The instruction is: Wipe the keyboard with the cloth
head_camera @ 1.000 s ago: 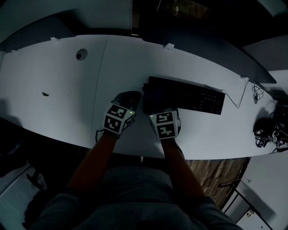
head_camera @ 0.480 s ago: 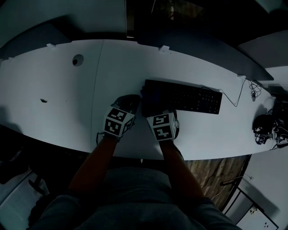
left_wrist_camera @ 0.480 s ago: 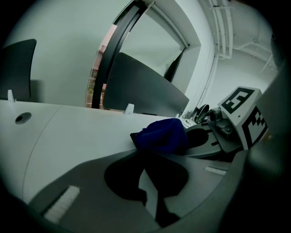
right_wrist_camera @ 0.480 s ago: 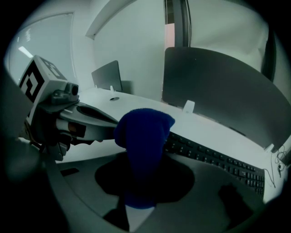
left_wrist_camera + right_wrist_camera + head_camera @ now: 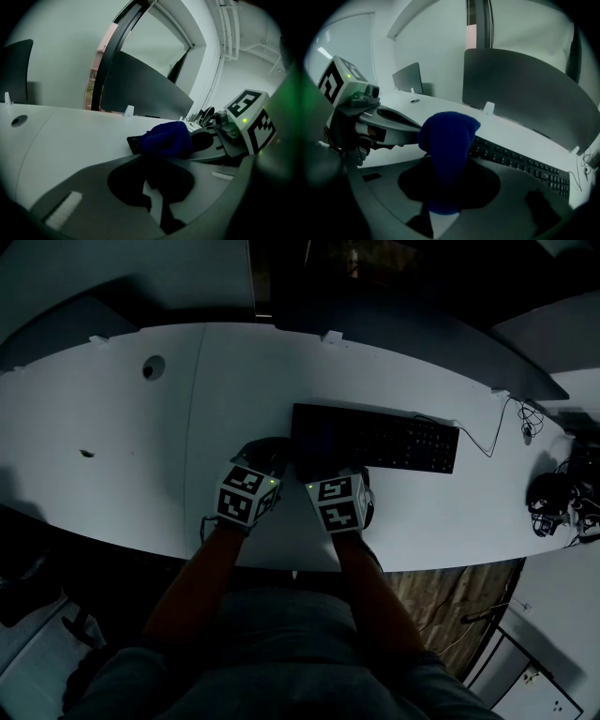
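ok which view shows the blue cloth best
The right gripper view: the cloth fills its centre, clamped by the right gripper, with the keyboard behind it. The left gripper view shows only its bunched end. In the head view it is lost in the dark.

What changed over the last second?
Very little. The head view drifted, so the desk slid left in frame. Against the keyboard, both grippers seem to have edged slightly right along its near edge. Nothing was taken or let go: the right gripper still clamps the blue cloth at the keyboard's left end, the left gripper beside it. The keyboard stayed put.
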